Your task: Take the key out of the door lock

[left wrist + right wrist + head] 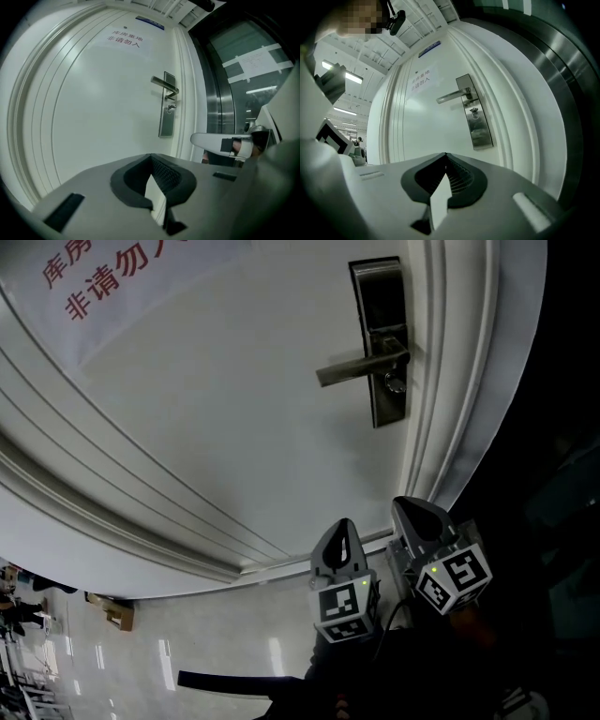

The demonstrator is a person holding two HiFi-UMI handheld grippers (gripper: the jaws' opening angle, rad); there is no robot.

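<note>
Not started. Seeing key (396,383) in lock (379,306) under handle (361,367), untouched; holding left gripper (341,525) and right gripper (411,506) closed, empty, well apart from door (216,418). Yet to reach, clamp key, pull free

My head camera takes in the white door (216,427) from well back, lock plate (380,343) at upper right. The cameras riding my left gripper (342,538) and right gripper (419,514) both face that same plate, neither one close to it.
</note>
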